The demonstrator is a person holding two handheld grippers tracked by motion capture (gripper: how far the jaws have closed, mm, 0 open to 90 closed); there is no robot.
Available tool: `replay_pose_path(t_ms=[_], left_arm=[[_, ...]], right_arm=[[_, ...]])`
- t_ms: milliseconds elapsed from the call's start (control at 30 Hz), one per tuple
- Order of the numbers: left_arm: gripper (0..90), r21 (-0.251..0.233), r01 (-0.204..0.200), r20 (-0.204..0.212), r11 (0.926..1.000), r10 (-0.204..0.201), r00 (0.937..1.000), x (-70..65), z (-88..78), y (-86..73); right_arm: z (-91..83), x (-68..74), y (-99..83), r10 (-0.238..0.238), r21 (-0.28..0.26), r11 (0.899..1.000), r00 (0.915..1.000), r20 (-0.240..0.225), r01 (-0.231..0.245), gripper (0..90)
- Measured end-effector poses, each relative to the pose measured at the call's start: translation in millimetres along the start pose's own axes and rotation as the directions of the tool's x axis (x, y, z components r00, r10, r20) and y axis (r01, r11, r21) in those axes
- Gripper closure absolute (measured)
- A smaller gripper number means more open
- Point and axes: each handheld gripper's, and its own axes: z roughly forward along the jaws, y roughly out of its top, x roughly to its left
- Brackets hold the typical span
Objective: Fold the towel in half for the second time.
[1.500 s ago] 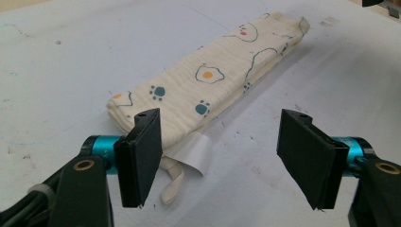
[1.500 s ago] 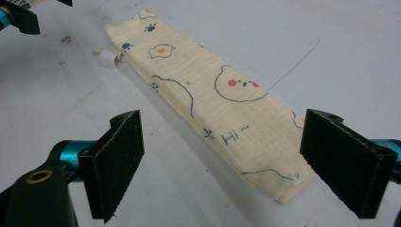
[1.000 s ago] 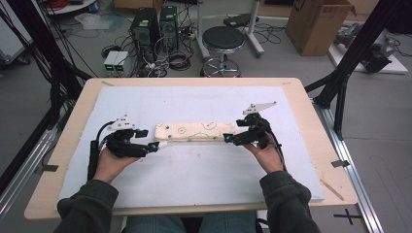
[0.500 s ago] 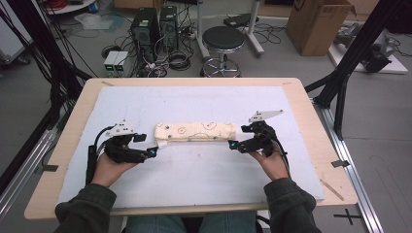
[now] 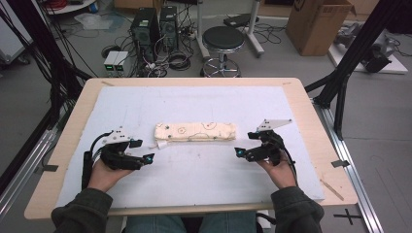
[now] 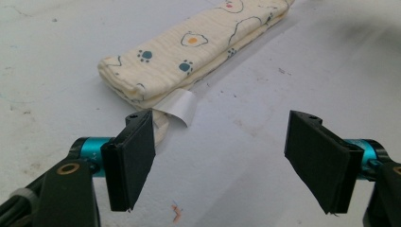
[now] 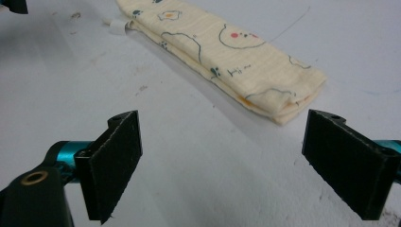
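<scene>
- Cloth [image 5: 196, 131]: folded into a long narrow cream bundle with small printed figures, lying flat on the white mat [image 5: 194, 184] near the middle of the table [image 5: 311, 104], long axis running left to right in the high view.
- White tag [image 6: 181, 107] sticks out from under the cloth's left end and rests on the mat; you can see it curl up in the left gripper view.
- Your left gripper [image 5: 142, 157] sits near the cloth's left end, a bit toward you, not touching it. Its jaws have just been opening; they stand wide apart with nothing between them but bare mat. In its own view the cloth's end and tag lie just beyond the left-hand pad [image 6: 135, 158].
- Your right gripper [image 5: 239, 152] is near the cloth's right end, also on your side of it, clear of the fabric. Jaws are spread wide, nothing gripped. In the right gripper view the folded right end of the cloth lies ahead, between the two pads [image 7: 116, 163] but farther out than them.
- Both of your hands rest low over the mat, one on each side of the bundle.
- Cloth is free: neither claw has contact with it.
</scene>
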Motion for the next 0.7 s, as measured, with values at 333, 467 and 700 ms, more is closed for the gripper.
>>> replay_pose_path(t_ms=[333, 467, 700], left_arm=[[25.5, -0.006, -0.004, 0.003, 1.0, 0.004, 1.0, -6.1, -5.9, -8.7], [25.4, -0.004, 0.008, -0.003, 1.0, -0.008, 1.0, -5.5, -8.9, -15.7], [25.6, 0.011, 0.014, -0.002, 0.9999, -0.013, 0.9999, -10.4, -15.3, -27.6]], right_arm=[[-15.8, -3.1, -20.6, 0.024, -0.016, 1.0, 0.9993, 0.027, -0.024, 12.1], [-22.5, -3.0, -26.9, 0.025, -0.021, 0.999, 0.9991, 0.036, -0.024, 12.1], [-29.7, -1.7, -39.5, 0.024, -0.016, 1.0, 0.9985, 0.049, -0.023, 12.1]])
